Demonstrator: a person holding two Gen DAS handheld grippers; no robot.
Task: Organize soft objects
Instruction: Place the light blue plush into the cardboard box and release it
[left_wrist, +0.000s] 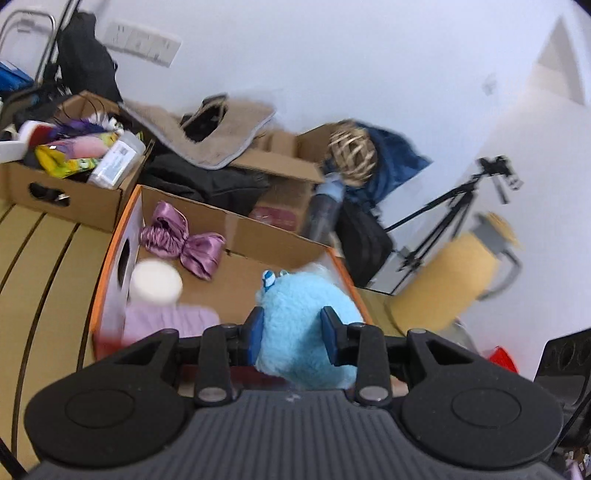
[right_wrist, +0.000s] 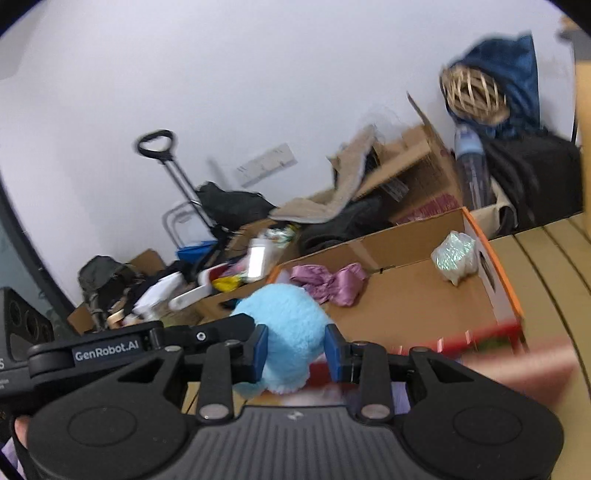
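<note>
Both grippers — left (left_wrist: 292, 334), right (right_wrist: 295, 352) — pinch blue plush (left_wrist: 306, 325) from opposite sides; box (left_wrist: 280, 236) lies just ahead, plush above its near edge

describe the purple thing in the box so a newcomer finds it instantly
Find the open cardboard box with orange edges on the slatted wooden surface. On its floor by the back wall lies the purple satin cloth, bunched like a bow. It is the only shiny purple item there; the blue plush toy is fluffy.
</note>
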